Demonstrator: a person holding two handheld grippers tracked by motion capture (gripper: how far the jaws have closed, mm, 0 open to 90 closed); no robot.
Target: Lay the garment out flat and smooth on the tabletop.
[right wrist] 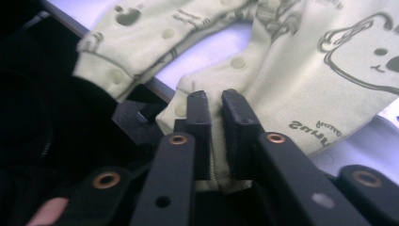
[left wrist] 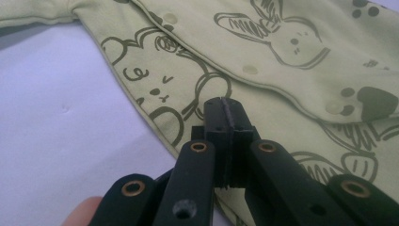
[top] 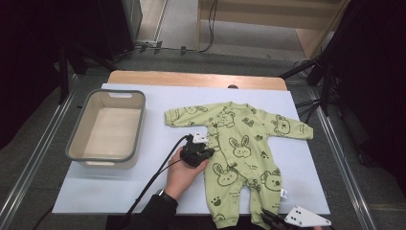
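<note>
A light green baby onesie (top: 239, 143) printed with rabbits and bears lies face up on the white table cover, sleeves spread and legs toward me. A hand holds my left gripper (top: 208, 152) at the garment's left side, near the waist. In the left gripper view its jaws (left wrist: 223, 106) are shut tight, tips resting over the onesie (left wrist: 291, 94) near its side edge, with nothing seen between them. My right gripper (top: 264, 213) is at the table's front edge by the right leg. There its jaws (right wrist: 216, 96) are shut on the leg cuff of the onesie (right wrist: 291, 70), and cloth shows between them.
A grey-rimmed beige plastic basin (top: 76, 134) stands at the left of the white cover (top: 119, 191). A strip of wooden tabletop (top: 191, 79) shows at the back. Dark stands and cables flank both sides of the table.
</note>
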